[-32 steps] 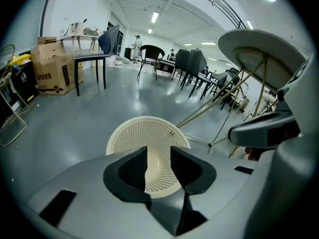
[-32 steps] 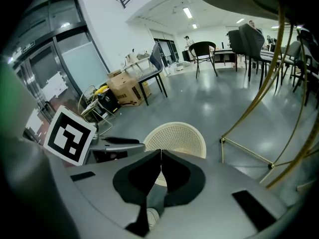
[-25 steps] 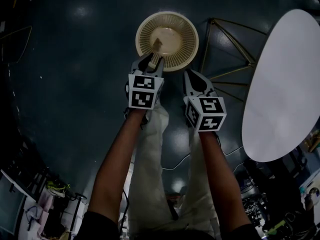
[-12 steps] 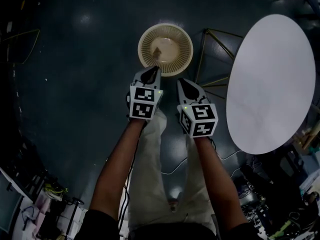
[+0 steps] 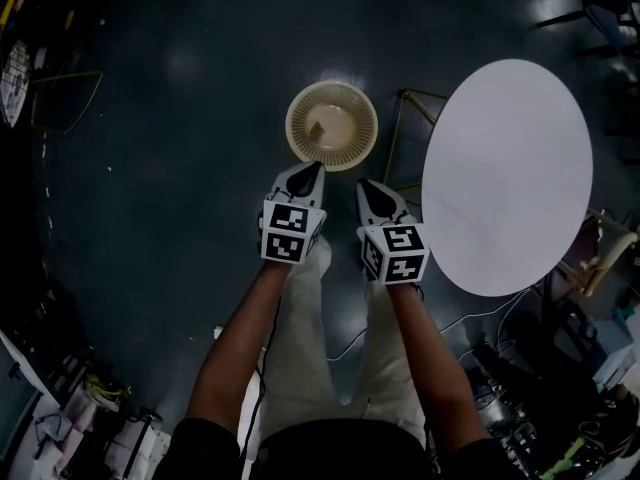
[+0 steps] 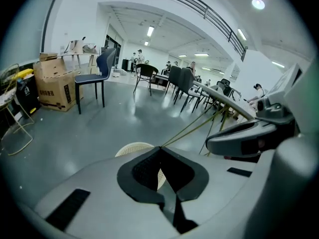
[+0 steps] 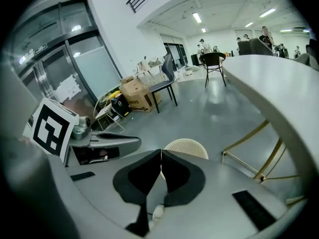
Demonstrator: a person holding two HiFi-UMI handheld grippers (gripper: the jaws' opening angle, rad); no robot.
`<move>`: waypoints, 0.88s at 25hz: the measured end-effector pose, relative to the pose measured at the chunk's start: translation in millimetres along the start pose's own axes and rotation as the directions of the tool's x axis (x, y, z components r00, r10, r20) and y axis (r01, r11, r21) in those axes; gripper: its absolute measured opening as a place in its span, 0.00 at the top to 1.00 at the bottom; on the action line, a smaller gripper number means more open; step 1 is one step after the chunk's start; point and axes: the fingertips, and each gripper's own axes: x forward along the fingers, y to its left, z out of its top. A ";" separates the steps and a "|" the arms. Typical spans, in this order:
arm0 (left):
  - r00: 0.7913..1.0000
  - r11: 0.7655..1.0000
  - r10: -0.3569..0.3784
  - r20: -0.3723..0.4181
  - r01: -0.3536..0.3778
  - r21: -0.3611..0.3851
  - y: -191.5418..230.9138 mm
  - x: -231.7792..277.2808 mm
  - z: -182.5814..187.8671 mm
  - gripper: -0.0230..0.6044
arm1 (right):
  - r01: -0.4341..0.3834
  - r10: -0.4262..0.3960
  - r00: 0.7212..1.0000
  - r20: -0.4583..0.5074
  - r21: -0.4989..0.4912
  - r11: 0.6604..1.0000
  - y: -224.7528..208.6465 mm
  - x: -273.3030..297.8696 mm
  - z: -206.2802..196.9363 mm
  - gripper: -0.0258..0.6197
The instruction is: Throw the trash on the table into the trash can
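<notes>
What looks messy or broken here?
Nothing stands out. The round cream slatted plastic trash can stands upright on the dark floor, with a tan scrap of trash lying inside it and no spill showing beside it. The white oval table looks level and undamaged.

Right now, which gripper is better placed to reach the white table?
Right. The right gripper, shut and empty, is nearer the white table; the left gripper, jaws just closed on nothing, is farther, by the trash can.
</notes>
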 end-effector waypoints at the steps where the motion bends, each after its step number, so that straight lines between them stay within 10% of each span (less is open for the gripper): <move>1: 1.000 1.000 -0.007 0.011 0.008 -0.012 -4.3 -9.4 7.1 0.94 | 0.002 -0.002 1.000 0.004 -0.003 1.000 3.8 -7.5 5.6 0.93; 22: 0.984 0.994 -0.105 0.143 0.100 0.044 -53.0 -189.9 152.3 0.94 | 0.060 -0.047 0.992 0.119 -0.107 0.992 83.9 -146.4 145.3 0.93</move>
